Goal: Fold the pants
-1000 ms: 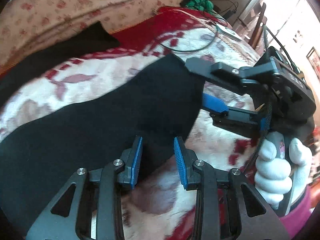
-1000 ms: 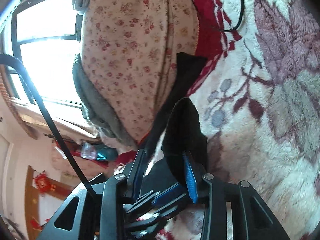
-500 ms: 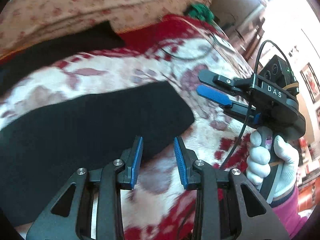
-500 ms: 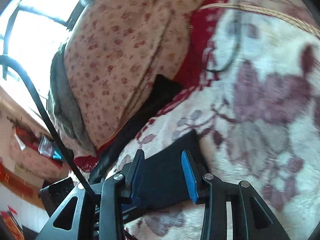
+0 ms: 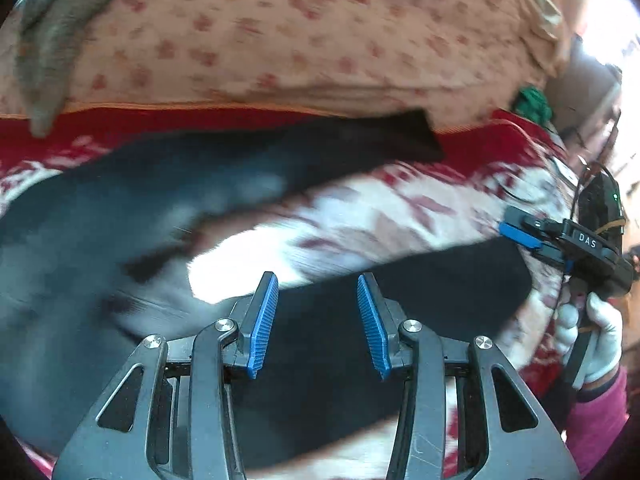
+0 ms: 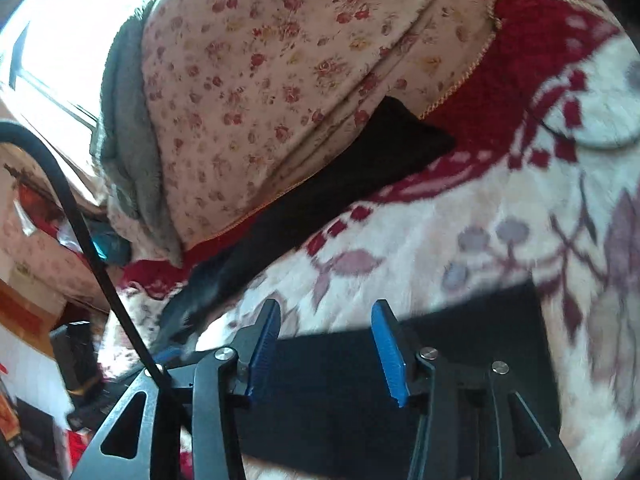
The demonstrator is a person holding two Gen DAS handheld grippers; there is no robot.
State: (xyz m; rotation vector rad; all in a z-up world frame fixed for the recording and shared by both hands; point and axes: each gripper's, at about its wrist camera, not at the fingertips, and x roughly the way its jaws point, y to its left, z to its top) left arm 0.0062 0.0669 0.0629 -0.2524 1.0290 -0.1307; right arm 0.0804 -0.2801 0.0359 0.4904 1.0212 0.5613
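Black pants [image 5: 440, 288] lie spread on a red and white flowered blanket [image 5: 400, 216]. One leg runs under my left gripper [image 5: 316, 320], which is open and empty just above the cloth. The other leg [image 5: 360, 140] reaches toward the far bedding. My right gripper [image 5: 520, 236] hovers open at the near leg's hem on the right. In the right wrist view the right gripper [image 6: 326, 350] is open and empty over the near leg [image 6: 460, 360]; the far leg [image 6: 380, 160] lies against the bedding.
A floral quilt [image 5: 300, 32] with a grey blanket [image 6: 128, 120] is piled along the far side of the bed. A black cable [image 6: 592, 142] lies on the blanket at the right. A green object [image 5: 532, 104] sits at the far right corner.
The right gripper let go of the leg hem and opened; the leg now lies flat. Both grippers pulled back and tilted, so both legs show apart on the blanket.
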